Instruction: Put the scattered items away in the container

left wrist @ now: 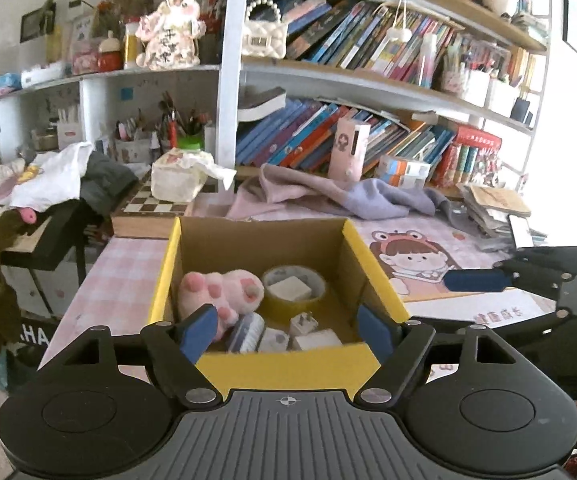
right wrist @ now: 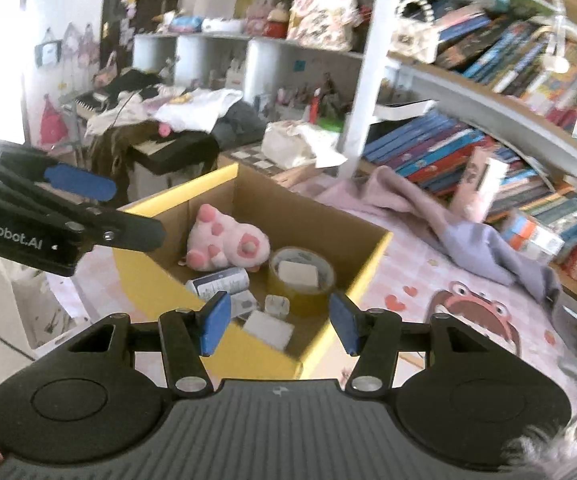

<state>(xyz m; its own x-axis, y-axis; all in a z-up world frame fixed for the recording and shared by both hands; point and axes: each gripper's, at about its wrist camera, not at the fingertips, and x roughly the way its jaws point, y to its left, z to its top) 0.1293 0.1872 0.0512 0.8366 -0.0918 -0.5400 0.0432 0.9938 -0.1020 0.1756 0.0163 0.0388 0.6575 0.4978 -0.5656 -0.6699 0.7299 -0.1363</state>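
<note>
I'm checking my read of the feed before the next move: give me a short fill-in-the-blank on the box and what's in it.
1. The cardboard box has flaps coloured ____.
2. A white block sits inside the ring of the ____ roll.
3. The pink plush paw lies ____ the box.
4. Both the left tool and the right tool hold ____.

Missing words: yellow; tape; inside; nothing

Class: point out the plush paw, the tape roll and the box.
Plush paw point(left wrist: 224, 292), left wrist view, its pink pads.
Tape roll point(right wrist: 308, 298), right wrist view, its outer wall.
Box point(left wrist: 288, 364), left wrist view, its near yellow flap.
</note>
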